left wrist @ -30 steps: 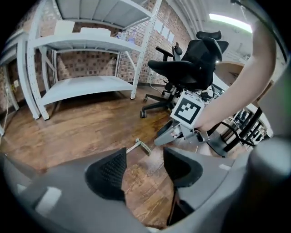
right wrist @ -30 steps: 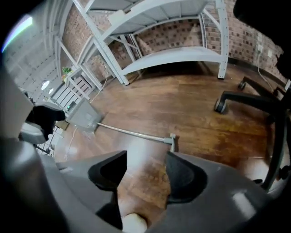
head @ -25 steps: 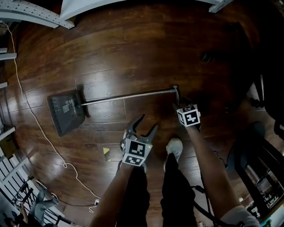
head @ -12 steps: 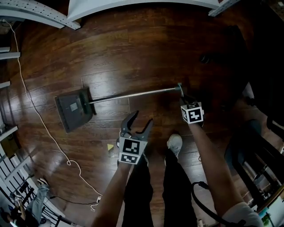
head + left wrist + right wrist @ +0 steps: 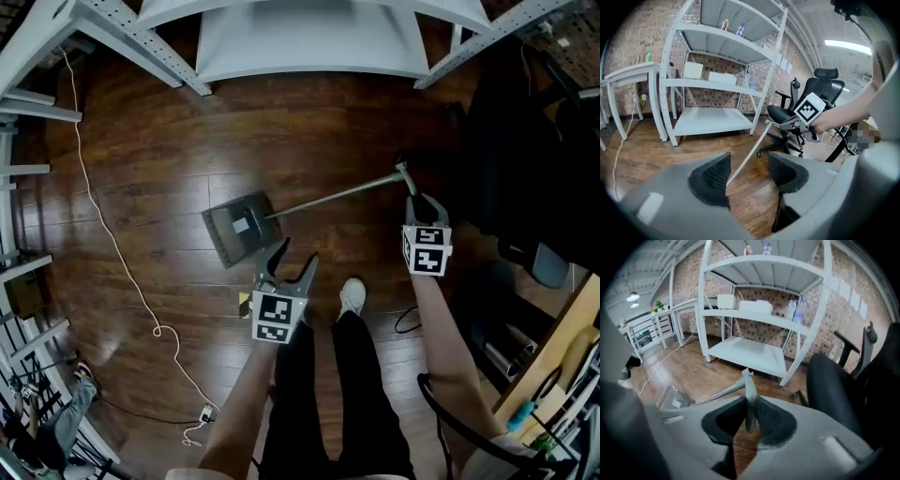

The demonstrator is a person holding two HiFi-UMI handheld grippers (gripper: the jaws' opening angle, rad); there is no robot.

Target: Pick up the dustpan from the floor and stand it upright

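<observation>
The dark grey long-handled dustpan (image 5: 239,228) slants up from the dark wooden floor (image 5: 141,169) — a pale square label (image 5: 241,223) shows on its pan. The right claw (image 5: 750,416) is clamped on the top end of its metal handle (image 5: 337,195); the left claw (image 5: 747,171) stands apart, gripping nothing. White metal shelving (image 5: 754,355) carries white boxes (image 5: 740,303) and bottles (image 5: 794,310).

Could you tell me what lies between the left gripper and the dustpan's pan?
Only bare wooden floor lies there, as the head view shows.
</observation>
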